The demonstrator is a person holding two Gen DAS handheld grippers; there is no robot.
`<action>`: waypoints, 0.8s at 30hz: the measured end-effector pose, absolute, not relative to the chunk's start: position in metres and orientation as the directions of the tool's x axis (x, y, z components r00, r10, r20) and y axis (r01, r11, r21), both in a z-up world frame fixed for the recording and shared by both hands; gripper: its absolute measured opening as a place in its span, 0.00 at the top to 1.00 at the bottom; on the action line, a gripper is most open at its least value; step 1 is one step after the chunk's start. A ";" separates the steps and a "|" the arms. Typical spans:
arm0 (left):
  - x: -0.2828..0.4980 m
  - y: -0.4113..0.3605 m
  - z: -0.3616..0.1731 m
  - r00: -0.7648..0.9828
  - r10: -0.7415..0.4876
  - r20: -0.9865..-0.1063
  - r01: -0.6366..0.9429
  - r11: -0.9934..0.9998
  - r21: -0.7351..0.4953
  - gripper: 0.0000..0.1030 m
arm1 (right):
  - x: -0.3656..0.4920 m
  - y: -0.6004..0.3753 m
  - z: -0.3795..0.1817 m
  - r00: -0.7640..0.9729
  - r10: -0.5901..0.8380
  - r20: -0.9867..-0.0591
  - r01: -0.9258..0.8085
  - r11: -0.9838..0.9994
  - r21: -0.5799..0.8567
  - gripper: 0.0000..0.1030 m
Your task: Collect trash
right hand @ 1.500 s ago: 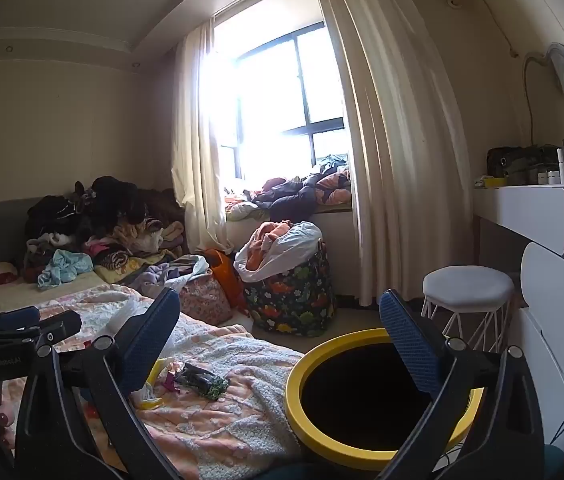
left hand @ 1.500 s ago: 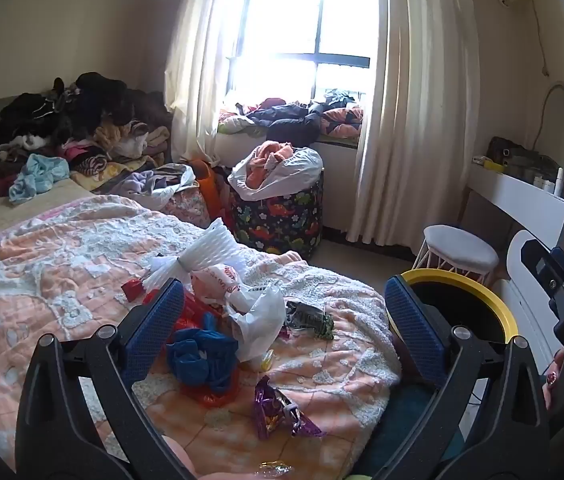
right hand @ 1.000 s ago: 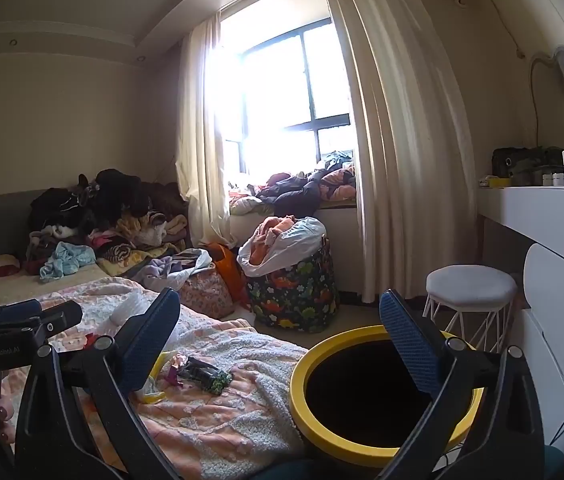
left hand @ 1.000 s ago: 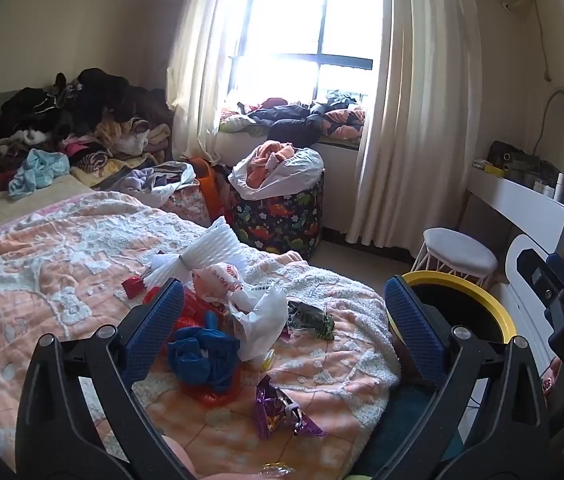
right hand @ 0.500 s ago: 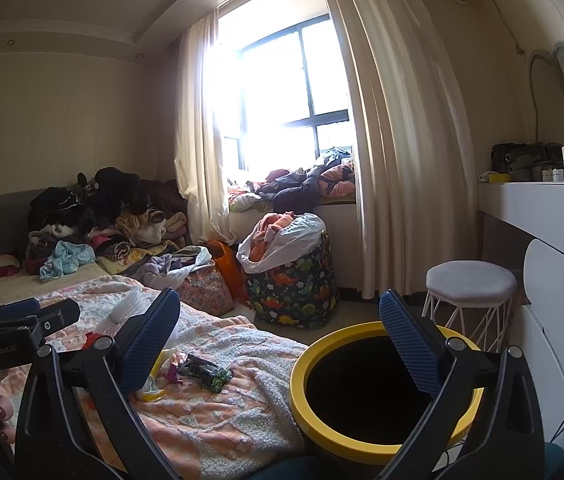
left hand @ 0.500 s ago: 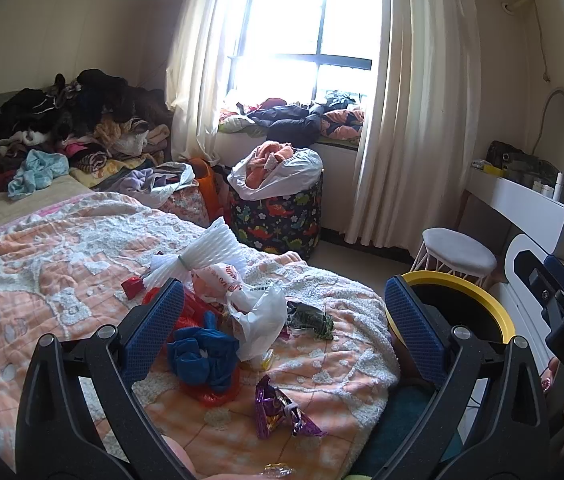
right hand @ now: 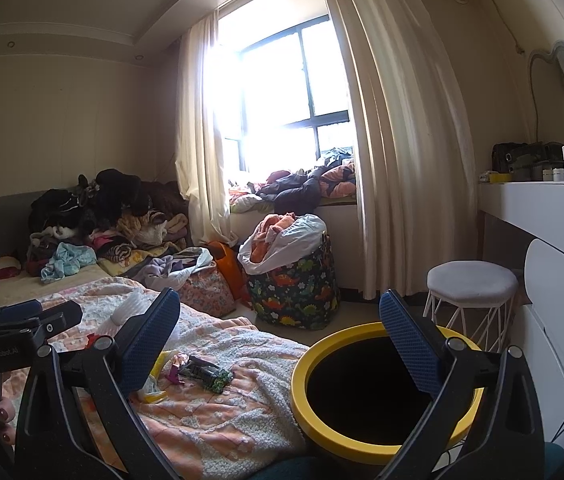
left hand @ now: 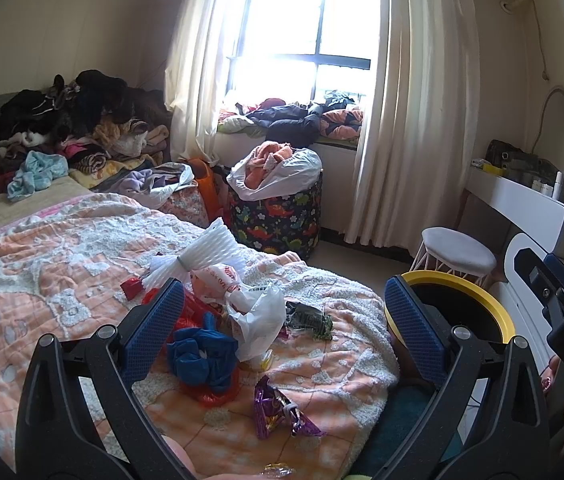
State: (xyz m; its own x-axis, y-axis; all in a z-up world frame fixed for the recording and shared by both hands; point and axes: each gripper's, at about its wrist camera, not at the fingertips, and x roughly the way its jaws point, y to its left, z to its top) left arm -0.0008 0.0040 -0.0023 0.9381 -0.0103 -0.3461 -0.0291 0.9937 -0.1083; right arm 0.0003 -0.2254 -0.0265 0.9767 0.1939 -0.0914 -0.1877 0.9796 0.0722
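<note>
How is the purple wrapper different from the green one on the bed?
The purple wrapper is shiny and crumpled, standing up in peaks; the dark green wrapper looks duller and lies flatter. The purple wrapper sits nearest the left gripper, apart from the pile; the green wrapper lies farther off, beside the white plastic bag. Both are loose on the blanket, ungripped.

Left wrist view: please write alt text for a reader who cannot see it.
The open left gripper hovers, holding nothing, over a quilt strewn with trash: a blue bag, a white bag and a purple wrapper. A yellow-rimmed bin stands right of the bed.
</note>
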 end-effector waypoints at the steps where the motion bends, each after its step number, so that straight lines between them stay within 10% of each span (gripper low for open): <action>1: -0.001 0.004 -0.002 0.938 -0.011 -0.346 -0.029 0.994 -0.108 0.11 | 0.001 -0.225 -0.028 0.977 0.193 -0.091 -0.187 0.980 0.072 0.05; 24: 0.001 0.017 -0.002 0.938 0.025 -0.345 -0.072 0.990 -0.124 0.11 | 0.002 -0.202 -0.027 0.949 0.292 -0.119 -0.288 0.956 0.054 0.05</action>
